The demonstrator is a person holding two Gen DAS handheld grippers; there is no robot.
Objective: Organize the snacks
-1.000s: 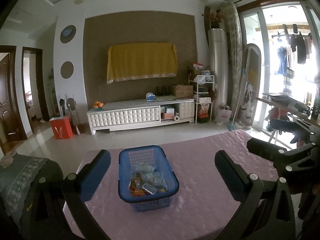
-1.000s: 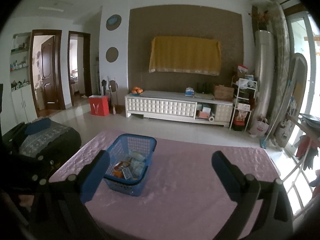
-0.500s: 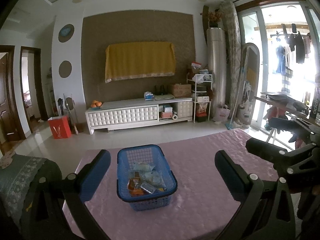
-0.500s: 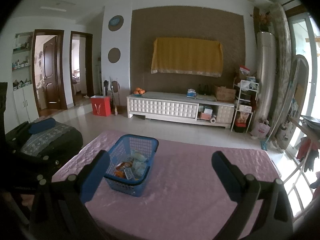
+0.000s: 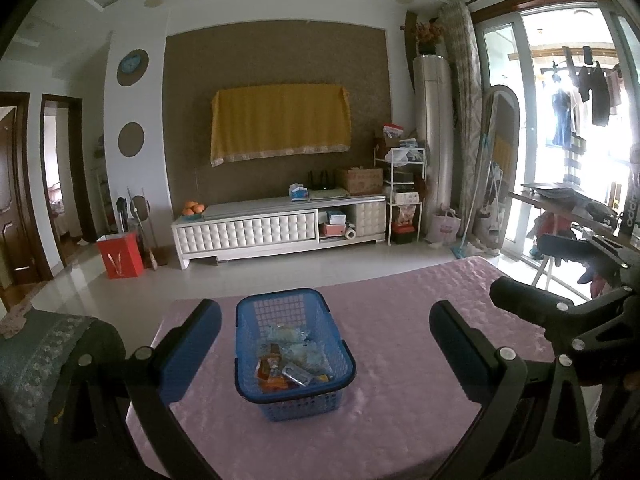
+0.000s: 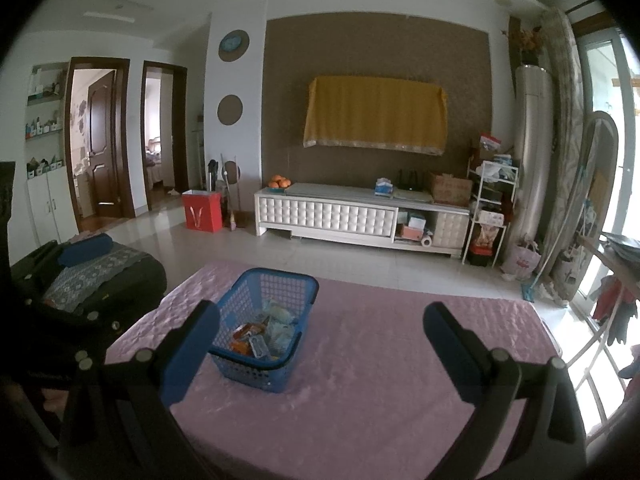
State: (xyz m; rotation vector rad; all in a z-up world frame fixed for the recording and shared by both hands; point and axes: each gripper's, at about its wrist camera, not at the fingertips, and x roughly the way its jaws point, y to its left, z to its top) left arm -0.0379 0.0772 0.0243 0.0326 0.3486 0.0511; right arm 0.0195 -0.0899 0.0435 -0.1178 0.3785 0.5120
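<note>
Both grippers empty, jaws spread wide, hovering over the desk (image 5: pixel 400 360) with its pink quilted cover. Nothing is held in either one.

Risks as we judge them: the blue basket (image 5: pixel 294 354) looks like light perforated plastic on a slick, slightly rumpled cover, so a finger catching its rim could slide or tip it instead of reaching the contents. The snack packets (image 5: pixel 294 360) inside lie loosely on one another: pale crinkly wrappers on top, orange ones and a small silvery packet below. A wide gripper going in could pinch two at once, or skid off a glossy wrapper. The basket walls are steep, which leaves little room for open fingers beside the pile. The left gripper (image 5: pixel 326 344) and the right gripper (image 6: pixel 322 336) hang close together, the right one showing at the right edge of the left wrist view, so they could bump if both go for the basket. We can't tell where the snacks are meant to end up; no second container is visible.

Position: in the left wrist view the basket sits between the two fingers, nearer the left finger, ahead of and below the tips, not touching. In the right wrist view the basket (image 6: pixel 268 328) sits forward and to the left, partly hidden behind the left finger, with the snack packets (image 6: pixel 266 334) visible inside. The basket stands on the left half of the desk; the rest of the cover is bare.
</note>
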